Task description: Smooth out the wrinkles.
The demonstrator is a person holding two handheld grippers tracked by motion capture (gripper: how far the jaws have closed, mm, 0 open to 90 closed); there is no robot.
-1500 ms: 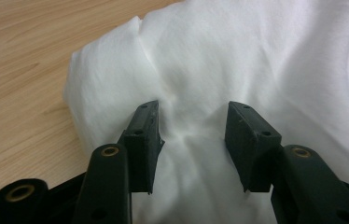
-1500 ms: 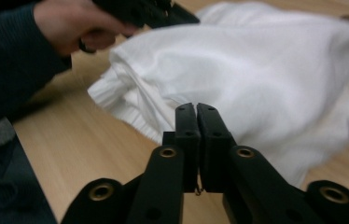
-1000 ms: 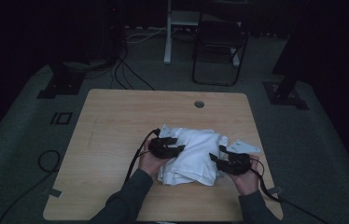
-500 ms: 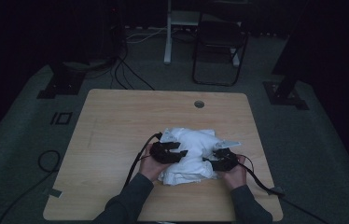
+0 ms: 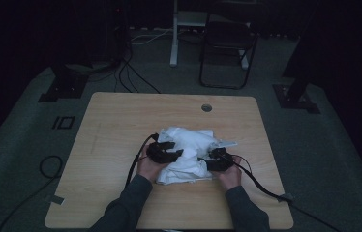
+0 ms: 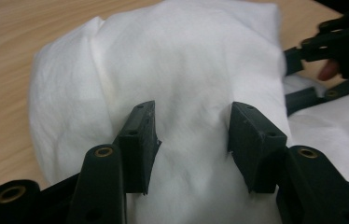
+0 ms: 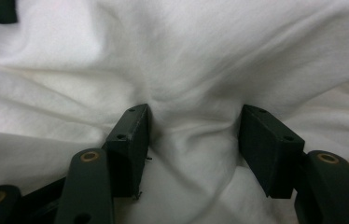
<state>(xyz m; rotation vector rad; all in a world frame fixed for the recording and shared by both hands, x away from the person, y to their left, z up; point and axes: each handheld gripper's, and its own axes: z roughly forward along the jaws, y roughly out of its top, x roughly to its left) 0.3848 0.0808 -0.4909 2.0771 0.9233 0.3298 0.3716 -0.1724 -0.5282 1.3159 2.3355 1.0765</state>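
A white cloth (image 5: 186, 154) lies bunched in a soft heap on the wooden desk (image 5: 121, 121), nearer the front edge than the back and a little right of the middle. Its fabric is plain and matte, rumpled into rounded folds, with one flat corner poking out toward the desk's right edge. The left hand-held gripper (image 5: 165, 151) rests on the heap's left side; in the left gripper view (image 6: 191, 135) a rounded bulge of cloth fills the gap between its half-spread jaws, whose pads press into it. The right hand-held gripper (image 5: 216, 159) sits at the heap's right side; in the right gripper view (image 7: 192, 140) creases gather between its jaws, pinching a fold.
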